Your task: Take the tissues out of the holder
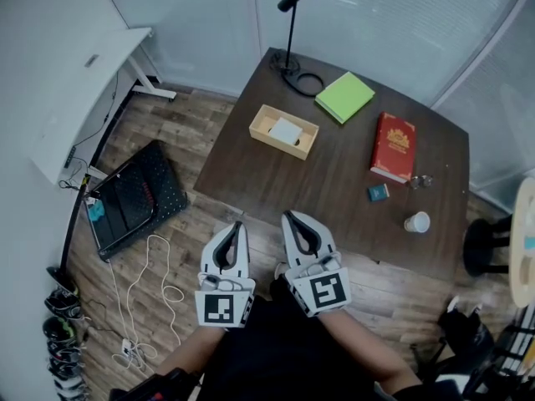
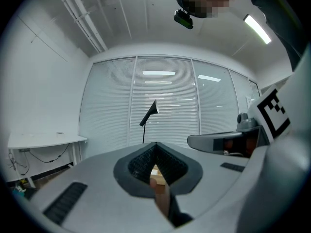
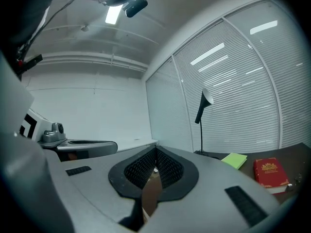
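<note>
Both left gripper (image 1: 236,225) and right gripper (image 1: 289,216): jaws together, empty | holder (image 1: 265,124) well ahead on table (image 1: 334,186) | tissues (image 1: 285,131) apparently inside

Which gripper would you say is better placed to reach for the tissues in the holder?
Right, probably: the right gripper sits in line with the holder and its tissues, slightly nearer than the left gripper. Both are shut.
</note>
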The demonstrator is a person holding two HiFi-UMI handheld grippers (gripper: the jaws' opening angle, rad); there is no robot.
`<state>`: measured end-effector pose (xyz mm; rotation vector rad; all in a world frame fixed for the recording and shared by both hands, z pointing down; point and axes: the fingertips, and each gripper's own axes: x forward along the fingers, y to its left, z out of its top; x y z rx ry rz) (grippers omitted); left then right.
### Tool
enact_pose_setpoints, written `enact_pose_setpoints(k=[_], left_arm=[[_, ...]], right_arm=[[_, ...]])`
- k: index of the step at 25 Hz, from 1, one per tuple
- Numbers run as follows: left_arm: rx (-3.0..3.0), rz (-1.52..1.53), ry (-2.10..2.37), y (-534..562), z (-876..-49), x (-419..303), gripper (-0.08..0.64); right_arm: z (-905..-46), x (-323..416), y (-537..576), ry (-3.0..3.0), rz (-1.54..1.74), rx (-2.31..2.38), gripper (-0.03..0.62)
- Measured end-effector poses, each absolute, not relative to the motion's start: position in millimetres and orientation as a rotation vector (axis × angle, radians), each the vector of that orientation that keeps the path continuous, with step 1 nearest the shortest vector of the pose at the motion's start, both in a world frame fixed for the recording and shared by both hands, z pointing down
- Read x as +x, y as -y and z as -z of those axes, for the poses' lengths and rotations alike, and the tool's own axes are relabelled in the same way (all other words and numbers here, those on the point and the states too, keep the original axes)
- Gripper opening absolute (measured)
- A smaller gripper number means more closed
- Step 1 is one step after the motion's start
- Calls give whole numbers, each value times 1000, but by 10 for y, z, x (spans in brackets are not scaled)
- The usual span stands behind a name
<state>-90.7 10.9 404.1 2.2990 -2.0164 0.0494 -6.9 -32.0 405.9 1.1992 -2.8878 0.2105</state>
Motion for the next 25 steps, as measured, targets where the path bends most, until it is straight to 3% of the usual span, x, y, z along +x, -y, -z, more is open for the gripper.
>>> enact_pose_setpoints(k=[14, 25], left_arm=[[2336, -19, 1932, 328, -4151, -893, -2], [2452, 25, 1753, 1086, -4232, -1034, -2]], right_arm=[[-4229, 33, 514, 2821, -243, 1275, 9], [-4214, -226, 1308, 2745, -244, 1423, 9]])
